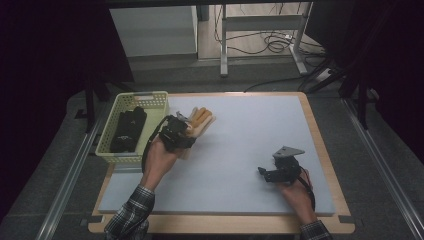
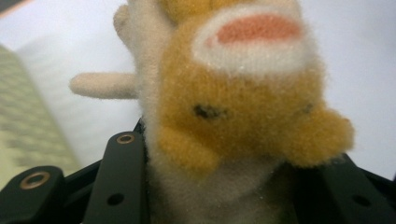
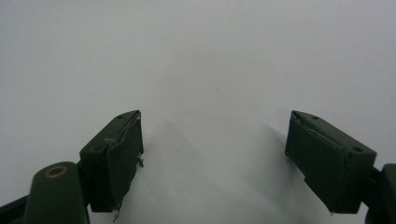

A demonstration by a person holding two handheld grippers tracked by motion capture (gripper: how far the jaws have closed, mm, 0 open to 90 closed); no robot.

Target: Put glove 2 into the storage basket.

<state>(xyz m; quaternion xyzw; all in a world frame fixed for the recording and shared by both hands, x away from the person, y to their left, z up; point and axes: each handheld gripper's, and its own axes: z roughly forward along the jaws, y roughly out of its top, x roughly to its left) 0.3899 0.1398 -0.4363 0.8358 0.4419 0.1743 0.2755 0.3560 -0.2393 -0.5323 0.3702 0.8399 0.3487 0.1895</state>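
Left gripper [image 1: 187,125] has its jaws clamped on a fuzzy tan toy [image 2: 243,102], held at the mat right next to the basket [image 1: 111,131], while the right gripper [image 3: 212,158] sits wide open and empty over bare mat [image 1: 250,140]. Guessing the toy's headed for the basket, which already holds something dark [image 1: 128,129], so the drop's still to come. Beyond the table it's dim floor, cables and a metal frame.

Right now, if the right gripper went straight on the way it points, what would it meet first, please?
Probably nothing soon: the right gripper is open, and ahead of it lies the bare white table surface. In the high view it points left across the table; depth is unclear.
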